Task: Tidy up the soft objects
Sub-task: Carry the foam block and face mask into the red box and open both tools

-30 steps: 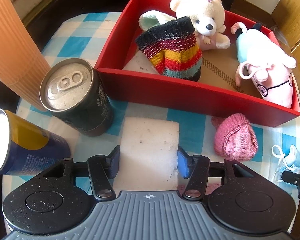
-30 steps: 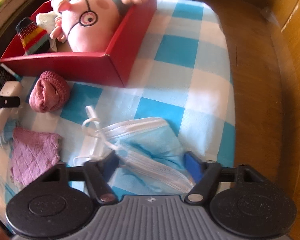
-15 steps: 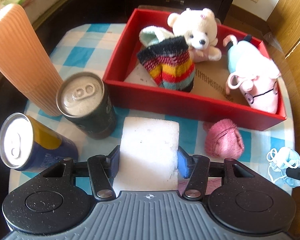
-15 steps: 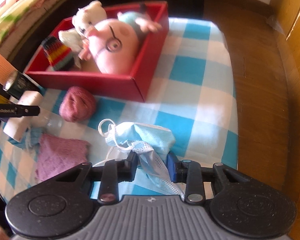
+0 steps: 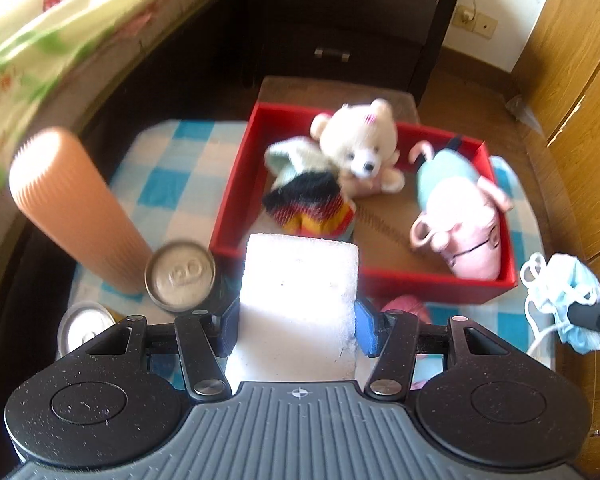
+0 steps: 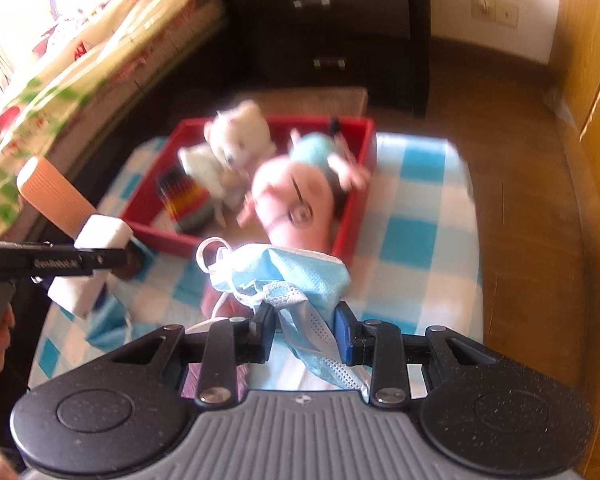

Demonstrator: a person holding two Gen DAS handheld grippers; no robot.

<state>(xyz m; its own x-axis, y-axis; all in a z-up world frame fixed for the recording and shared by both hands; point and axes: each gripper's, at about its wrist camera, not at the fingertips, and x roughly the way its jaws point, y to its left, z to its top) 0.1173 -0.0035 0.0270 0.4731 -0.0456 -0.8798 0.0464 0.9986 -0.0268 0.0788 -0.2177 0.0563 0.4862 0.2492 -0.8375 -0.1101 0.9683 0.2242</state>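
Ahead of you on the checked worktop (image 5: 168, 168) stands the red box (image 5: 236, 204); inside it sit a white teddy bear (image 5: 360, 148), a striped sock (image 5: 312, 208) leaning against a pale mitten (image 5: 288, 158), and a pink pig toy (image 5: 460, 220) lying on its side along the right wall; a pink knitted ball (image 5: 406, 304) lies on the cloth just in front of the box, half hidden behind your left tool. To the left of the box a ribbed orange tumbler (image 5: 72, 208) stands upright; a dark can (image 5: 180, 276) sits just beside its base, and a second can (image 5: 84, 326) shows only its top at the tool's edge; these crowd the near-left corner. A bed (image 5: 40, 40) and a dark drawer unit (image 5: 340, 20) lie beyond the worktop.

Your left tool (image 5: 298, 322) is clamped on the white sponge block (image 5: 300, 292), pads pressing both sides, with the block raised off the cloth; your right tool (image 6: 305, 334) has just been closing and now pinches the crumpled blue face mask (image 6: 284, 276) between its pads, the mask bunched above them and its ear loops dangling.
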